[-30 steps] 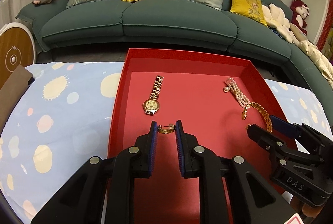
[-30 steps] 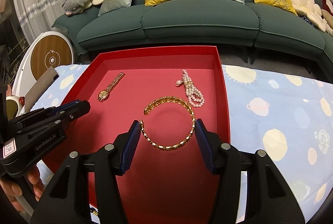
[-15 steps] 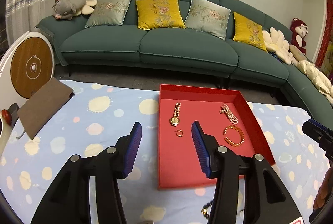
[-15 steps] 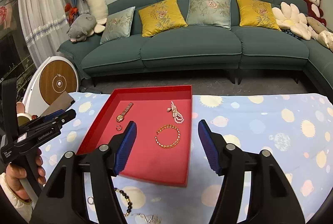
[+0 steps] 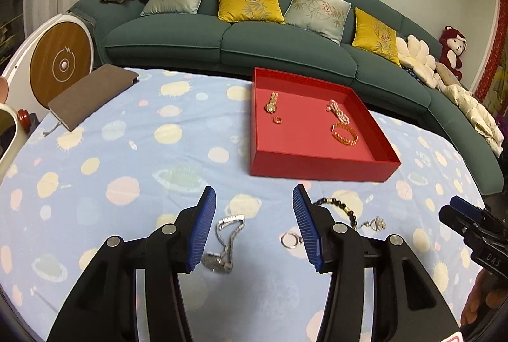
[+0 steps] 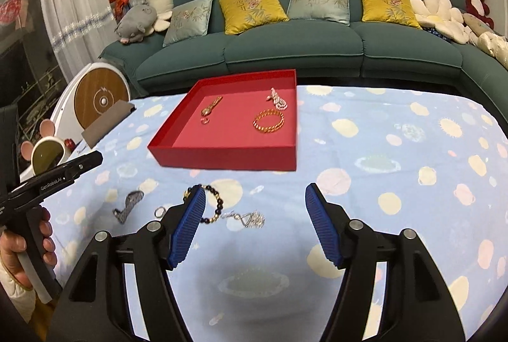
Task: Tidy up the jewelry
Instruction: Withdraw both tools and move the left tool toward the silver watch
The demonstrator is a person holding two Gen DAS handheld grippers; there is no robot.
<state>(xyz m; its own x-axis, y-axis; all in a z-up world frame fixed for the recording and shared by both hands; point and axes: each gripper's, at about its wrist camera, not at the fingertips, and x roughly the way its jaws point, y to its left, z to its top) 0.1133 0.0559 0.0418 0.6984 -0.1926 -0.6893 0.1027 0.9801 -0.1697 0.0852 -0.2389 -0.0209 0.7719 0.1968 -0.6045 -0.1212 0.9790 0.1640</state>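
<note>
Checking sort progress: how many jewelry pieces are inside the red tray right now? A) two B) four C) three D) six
B: the red tray holds four pieces: a gold watch, a small gold ring, a pearl strand and a gold bangle. The other pieces lie outside it on the cloth.

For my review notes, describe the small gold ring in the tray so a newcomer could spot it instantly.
Find the red tray on the blue spotted tablecloth in front of the green sofa. Inside it, toward its left side, the gold ring lies just on the near side of the gold watch. It is the smallest piece there, far tinier than the gold bracelet.
</note>
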